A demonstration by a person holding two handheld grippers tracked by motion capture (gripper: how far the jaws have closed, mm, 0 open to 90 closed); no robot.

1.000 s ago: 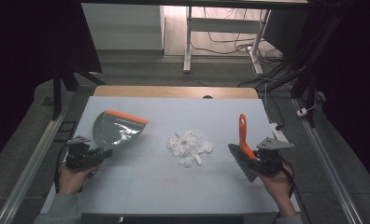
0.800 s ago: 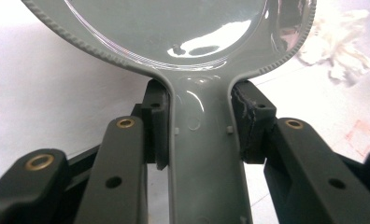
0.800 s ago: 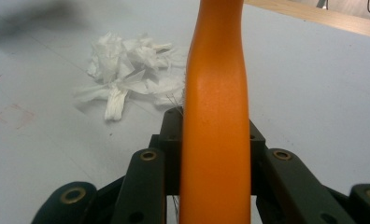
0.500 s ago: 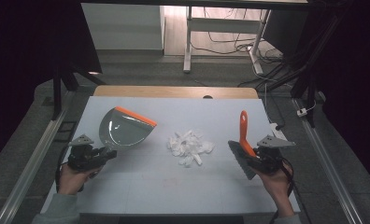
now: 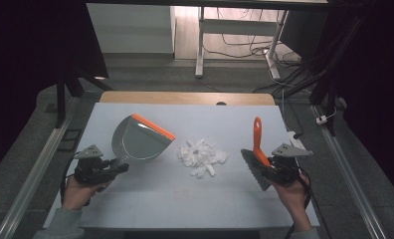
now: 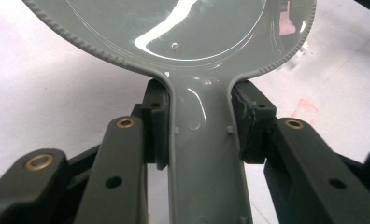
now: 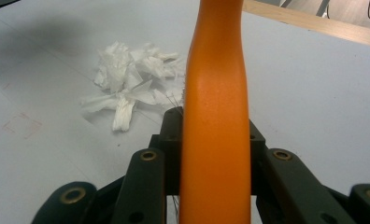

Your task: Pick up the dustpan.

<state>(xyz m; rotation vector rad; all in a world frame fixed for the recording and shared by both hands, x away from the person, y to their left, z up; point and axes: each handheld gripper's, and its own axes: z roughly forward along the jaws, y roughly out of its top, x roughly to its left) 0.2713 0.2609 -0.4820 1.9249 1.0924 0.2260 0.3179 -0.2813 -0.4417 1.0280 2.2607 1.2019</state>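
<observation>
- Presently, the heap of torn white paper scraps (image 5: 201, 156) is lying loose near the middle of the white table (image 5: 294, 124), untouched by either tool
- To its left, the grey dustpan (image 5: 138, 142) with the orange lip is being held tilted, its mouth facing the scraps but sitting apart from them, with bare table between
- Gripping it, the left gripper (image 5: 116, 167) is clamping the dustpan handle (image 6: 204, 154) from both sides; the jaws are pressing flat against it in the left gripper view
- On the far side, the right gripper (image 5: 264, 172) is closing tight on the brush (image 5: 256, 154), whose orange handle (image 7: 216, 116) is standing up between the jaws and whose dark bristles are sitting right of the scraps, near but not touching
- Judged step: both tools are in hand and being positioned; sweeping is not yet begun
- Next move, as judged: lowering the dustpan lip flat onto the table just beside the heap, then drawing the bristles leftward through the scraps, slowly, since light paper is liable to scatter
</observation>
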